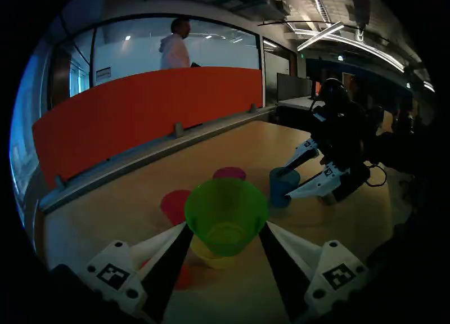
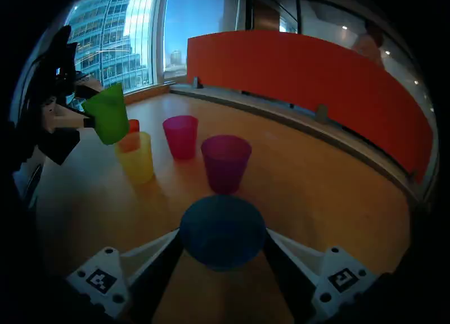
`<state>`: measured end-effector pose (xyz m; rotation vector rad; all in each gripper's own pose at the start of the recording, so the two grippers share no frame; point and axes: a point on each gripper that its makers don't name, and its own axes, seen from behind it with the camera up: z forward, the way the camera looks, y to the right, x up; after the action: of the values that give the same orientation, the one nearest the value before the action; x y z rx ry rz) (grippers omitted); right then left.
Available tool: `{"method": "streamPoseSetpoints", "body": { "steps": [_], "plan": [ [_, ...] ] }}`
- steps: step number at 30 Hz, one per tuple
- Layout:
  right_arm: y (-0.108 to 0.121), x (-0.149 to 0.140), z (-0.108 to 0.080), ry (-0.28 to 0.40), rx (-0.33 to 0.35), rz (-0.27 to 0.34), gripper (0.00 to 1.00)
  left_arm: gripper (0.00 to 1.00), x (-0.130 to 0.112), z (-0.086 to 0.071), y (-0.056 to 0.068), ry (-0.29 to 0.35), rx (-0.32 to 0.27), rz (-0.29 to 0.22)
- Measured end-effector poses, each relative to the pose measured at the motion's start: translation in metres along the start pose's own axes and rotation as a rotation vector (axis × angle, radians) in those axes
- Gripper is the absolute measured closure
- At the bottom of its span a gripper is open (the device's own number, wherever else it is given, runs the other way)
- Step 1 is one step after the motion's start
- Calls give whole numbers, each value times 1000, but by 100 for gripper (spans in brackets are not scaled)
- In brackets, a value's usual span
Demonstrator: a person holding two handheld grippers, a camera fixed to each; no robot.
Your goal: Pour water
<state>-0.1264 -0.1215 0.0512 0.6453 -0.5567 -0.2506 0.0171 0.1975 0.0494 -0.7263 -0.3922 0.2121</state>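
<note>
My left gripper [image 1: 225, 225] is shut on a green cup [image 1: 226, 214], held slightly tilted just above a yellow cup [image 1: 211, 257] on the wooden table [image 1: 247, 144]. In the right gripper view the green cup [image 2: 108, 120] hangs over the yellow cup [image 2: 136, 155], with the left gripper [image 2: 79, 107] behind it. My right gripper [image 2: 223, 234] is shut on a blue cup [image 2: 222, 231], which seems to rest on the table. In the left gripper view the blue cup [image 1: 281, 184] sits between the right gripper's [image 1: 293, 175] white fingers. Whether any cup holds water cannot be told.
A purple cup [image 2: 226, 161], a pink cup [image 2: 181, 135] and an orange cup [image 2: 133, 126] stand between the two grippers. An orange divider panel [image 1: 146, 107] runs along the table's far edge. A person [image 1: 175, 45] stands behind glass. Windows [image 2: 129, 37] lie beyond the table.
</note>
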Motion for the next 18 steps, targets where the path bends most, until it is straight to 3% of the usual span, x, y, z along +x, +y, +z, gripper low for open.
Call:
{"method": "streamPoseSetpoints", "body": {
  "steps": [12,18],
  "plan": [
    [2,5,-3,38,-15,10,10,18,-1,-8,-2,10,5,0],
    [0,19,-16,83,-18,14,10,18,1,-14,-4,24,10,-5]
  ]
}}
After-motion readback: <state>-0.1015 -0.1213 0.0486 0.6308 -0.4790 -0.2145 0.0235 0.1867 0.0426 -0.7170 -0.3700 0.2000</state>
